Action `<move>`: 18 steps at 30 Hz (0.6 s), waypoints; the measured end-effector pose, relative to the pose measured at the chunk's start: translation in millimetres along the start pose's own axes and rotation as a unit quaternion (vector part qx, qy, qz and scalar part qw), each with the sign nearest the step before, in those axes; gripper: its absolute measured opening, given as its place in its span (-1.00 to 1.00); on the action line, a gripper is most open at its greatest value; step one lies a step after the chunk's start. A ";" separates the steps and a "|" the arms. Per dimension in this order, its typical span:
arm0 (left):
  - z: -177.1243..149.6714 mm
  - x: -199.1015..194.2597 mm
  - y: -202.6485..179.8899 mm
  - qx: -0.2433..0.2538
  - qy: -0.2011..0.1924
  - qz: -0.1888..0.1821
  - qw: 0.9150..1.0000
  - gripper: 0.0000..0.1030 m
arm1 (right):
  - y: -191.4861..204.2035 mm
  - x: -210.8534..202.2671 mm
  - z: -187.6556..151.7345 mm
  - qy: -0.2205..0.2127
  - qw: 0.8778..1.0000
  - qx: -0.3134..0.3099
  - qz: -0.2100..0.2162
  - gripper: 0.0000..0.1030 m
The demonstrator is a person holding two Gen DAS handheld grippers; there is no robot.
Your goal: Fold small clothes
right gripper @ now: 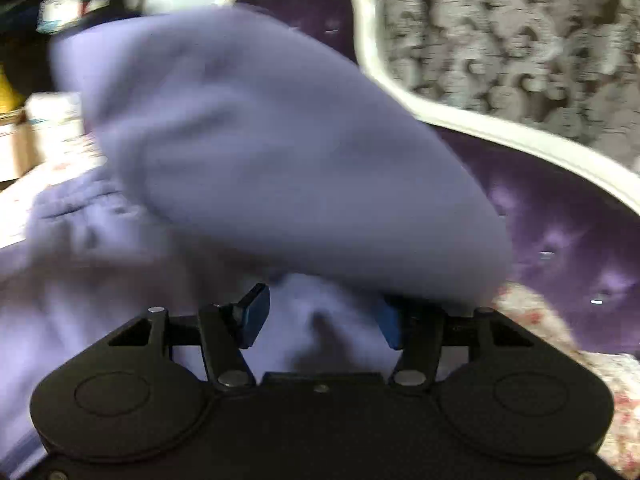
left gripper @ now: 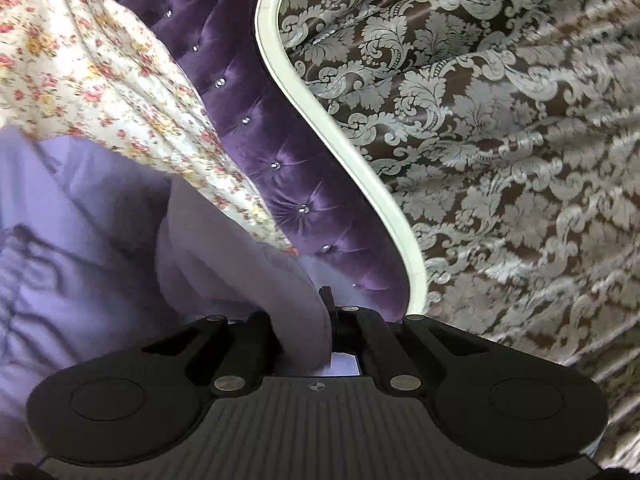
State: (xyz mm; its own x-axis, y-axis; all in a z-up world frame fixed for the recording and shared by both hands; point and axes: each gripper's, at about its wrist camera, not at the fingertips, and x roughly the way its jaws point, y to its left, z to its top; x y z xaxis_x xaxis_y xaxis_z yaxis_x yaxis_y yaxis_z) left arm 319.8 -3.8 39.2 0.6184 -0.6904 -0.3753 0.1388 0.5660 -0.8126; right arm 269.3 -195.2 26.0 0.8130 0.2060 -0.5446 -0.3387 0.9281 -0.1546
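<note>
Floral bedsheet (left gripper: 92, 76) – left gripper (left gripper: 310, 320) pinching lilac garment (left gripper: 224, 264); right gripper (right gripper: 322, 320) spread, garment draped over it.

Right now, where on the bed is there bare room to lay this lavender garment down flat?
The only free patch is the floral sheet at the right, under the purple tufted headboard. The middle and left are crowded with the bunched lavender garment. The left view shows more sheet beyond the cloth.
</note>
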 end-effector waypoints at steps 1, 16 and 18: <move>-8.3 -0.8 5.8 0.012 -0.002 0.008 1.000 -0.94 | -2.4 1.7 -2.6 0.009 1.000 -0.001 -0.013 0.19; -68.3 -22.6 25.1 0.243 0.019 0.086 0.966 -0.09 | -62.2 -79.6 -55.5 0.042 0.972 0.225 -0.051 0.31; -57.5 -42.3 17.8 0.261 -0.018 0.082 0.962 0.03 | -69.5 -82.9 -53.4 0.014 0.960 0.279 -0.029 0.34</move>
State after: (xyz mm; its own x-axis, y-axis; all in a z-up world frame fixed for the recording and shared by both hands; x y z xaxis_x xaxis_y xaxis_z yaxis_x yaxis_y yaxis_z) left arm 251.6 9.6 15.0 0.6898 -0.5619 -0.4564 0.4009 0.8215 -0.4055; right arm 200.1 -293.3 37.9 0.8071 0.1475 -0.5717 0.0192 0.9612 0.2752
